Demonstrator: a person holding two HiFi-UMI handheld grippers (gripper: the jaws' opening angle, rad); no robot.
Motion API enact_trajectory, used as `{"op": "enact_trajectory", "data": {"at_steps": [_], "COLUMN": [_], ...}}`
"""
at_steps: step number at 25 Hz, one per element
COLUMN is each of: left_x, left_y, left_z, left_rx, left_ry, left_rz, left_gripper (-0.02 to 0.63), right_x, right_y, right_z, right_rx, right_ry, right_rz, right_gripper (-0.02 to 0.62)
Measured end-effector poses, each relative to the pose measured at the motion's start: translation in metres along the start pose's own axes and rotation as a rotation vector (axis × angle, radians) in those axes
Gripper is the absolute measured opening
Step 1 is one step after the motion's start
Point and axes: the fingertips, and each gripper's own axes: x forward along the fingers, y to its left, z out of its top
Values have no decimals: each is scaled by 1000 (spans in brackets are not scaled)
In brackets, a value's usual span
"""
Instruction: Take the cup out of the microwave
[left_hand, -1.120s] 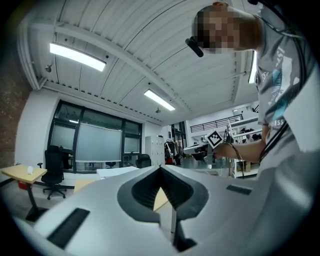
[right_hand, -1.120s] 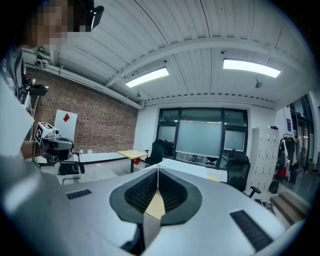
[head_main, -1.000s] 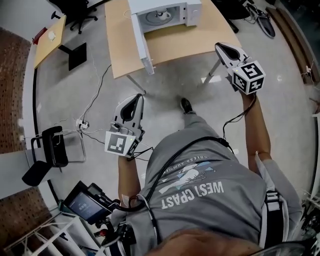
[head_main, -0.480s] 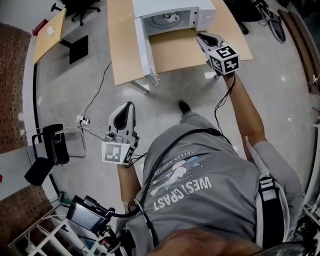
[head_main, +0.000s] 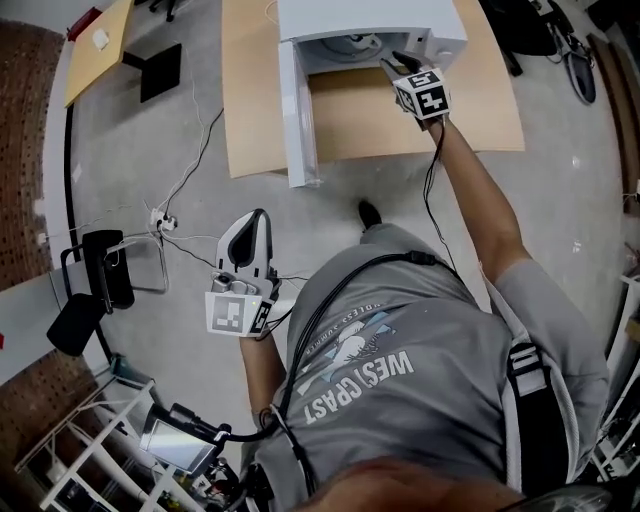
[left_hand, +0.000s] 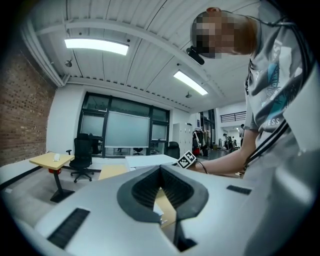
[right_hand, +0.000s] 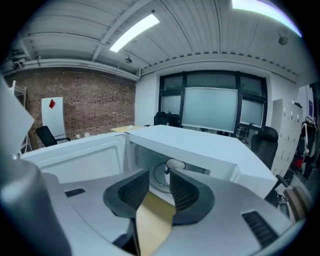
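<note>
The white microwave (head_main: 370, 15) stands on a wooden table (head_main: 258, 100) with its door (head_main: 298, 115) swung open to the left. A white cup (head_main: 362, 42) sits on the turntable inside; in the right gripper view the cup (right_hand: 175, 167) is straight ahead, past the jaws. My right gripper (head_main: 393, 62) is at the mouth of the microwave, short of the cup. Its jaws have just been opening and stand apart with nothing between them (right_hand: 159, 176). My left gripper (head_main: 252, 222) hangs low over the floor, away from the table, tips together and empty (left_hand: 160, 169).
The open door (right_hand: 82, 162) stands to the left of my right gripper. Cables (head_main: 190, 160) trail over the floor. A black chair (head_main: 100, 290) is at the left, a small yellow table (head_main: 100, 40) at the far left and a white rack (head_main: 80, 460) at the bottom left.
My right gripper has swung left and forward from beside the table to the microwave's opening, and its jaws have parted. The whole view has come closer to the table; the left gripper stays shut.
</note>
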Motion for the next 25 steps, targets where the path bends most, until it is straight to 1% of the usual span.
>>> {"op": "enact_trajectory", "data": {"at_steps": [3, 5, 9, 11, 15, 20, 25], "left_x": [20, 30, 43, 52, 69, 75, 81], "left_y": [8, 13, 19, 20, 23, 25, 24], "left_z": [-5, -7, -12, -15, -16, -24, -27], "left_rx": [-19, -32, -53, -60, -71, -85, -90], "left_ry": [22, 36, 71, 86, 103, 126, 133], "left_rz": [29, 45, 77, 90, 111, 131, 134], "left_gripper": [43, 43, 43, 43, 43, 43, 43], "right_x": [43, 67, 109, 126, 153, 177, 189], "right_y": [-20, -31, -50, -59, -75, -70, -70], "right_z": [-13, -22, -40, -50, -57, -61, -57], "right_rx": [-10, -21, -59, -71, -92, -136, -125], "right_ry": [45, 73, 127, 154, 174, 177, 169], "right_rz": [-22, -46, -121, -138, -146, -131, -140], "right_gripper": [124, 126, 126, 126, 126, 126, 126]}}
